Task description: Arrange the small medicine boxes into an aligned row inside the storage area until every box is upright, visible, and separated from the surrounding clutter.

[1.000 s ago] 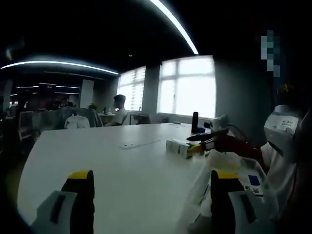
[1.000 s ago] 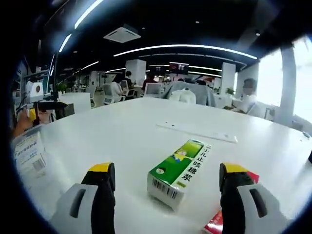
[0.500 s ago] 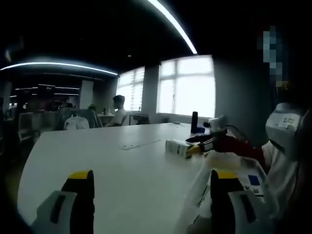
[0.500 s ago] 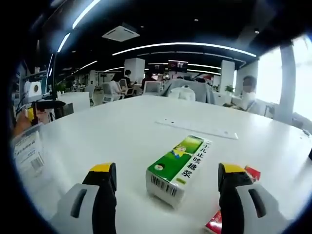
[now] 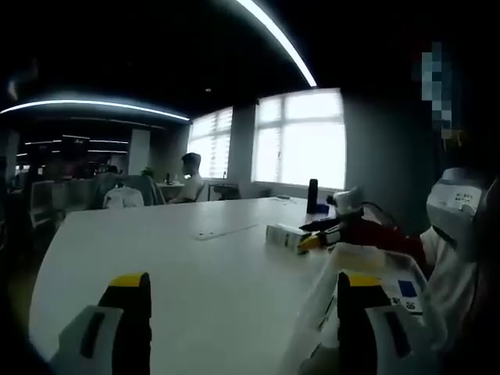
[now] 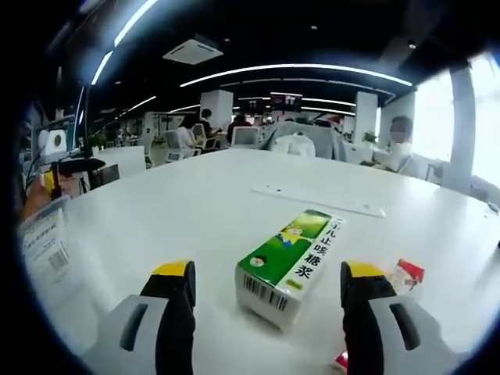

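Here the white table (image 6: 195, 203) spreads wide under both grippers; the right gripper (image 6: 269, 293) is spread open around a green box (image 6: 287, 264) lying flat between its jaws, not touching, and the left gripper (image 5: 238, 301) gapes over bare tabletop, holding nothing

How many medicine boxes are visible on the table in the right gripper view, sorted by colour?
Green and white box: 1, lying flat between the right gripper's fingers.
Red and white box: 1, beside the right-hand finger.
White box with a barcode: 1, at the left edge.
Total: 3
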